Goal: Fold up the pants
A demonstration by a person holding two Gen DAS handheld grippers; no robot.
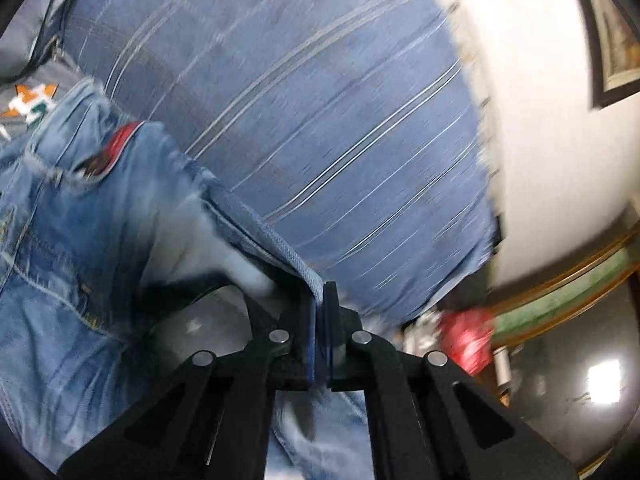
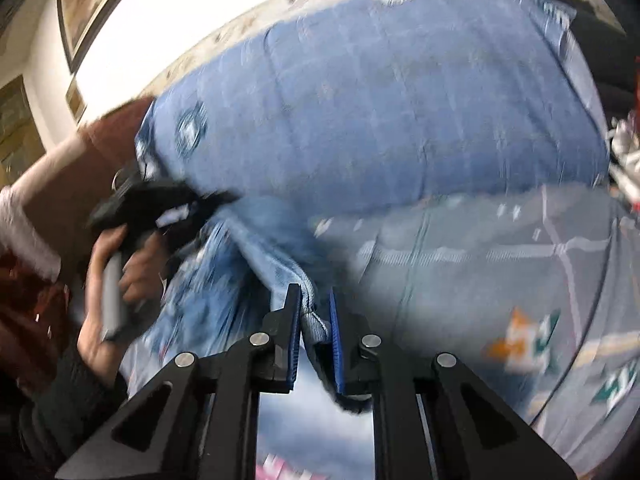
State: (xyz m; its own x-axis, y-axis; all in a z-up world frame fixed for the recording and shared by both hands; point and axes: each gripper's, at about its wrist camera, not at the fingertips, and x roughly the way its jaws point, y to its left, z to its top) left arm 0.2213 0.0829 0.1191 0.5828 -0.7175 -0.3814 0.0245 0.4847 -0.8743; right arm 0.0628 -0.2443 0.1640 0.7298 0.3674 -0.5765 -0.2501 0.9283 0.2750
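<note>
Nearest the blue striped bedspread (image 1: 320, 100), the left tongs (image 1: 319, 300) are clenched on a hem of the faded light-blue denim pants (image 1: 80, 240), and the right tongs (image 2: 315, 316) pinch another bunched edge. Both corners hang lifted above the bedspread; no fold looks finished yet, so folding seems barely begun.

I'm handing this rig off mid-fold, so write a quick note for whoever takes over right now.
Left tongs: shut on a hem edge of the jeans.
Right tongs: shut on a thick bunched edge of the jeans.
The jeans hang between both over the blue bedspread, partly lifted.
Done: both edges gripped.
Left: no neat fold shows yet; lay the jeans flat and fold them.
</note>
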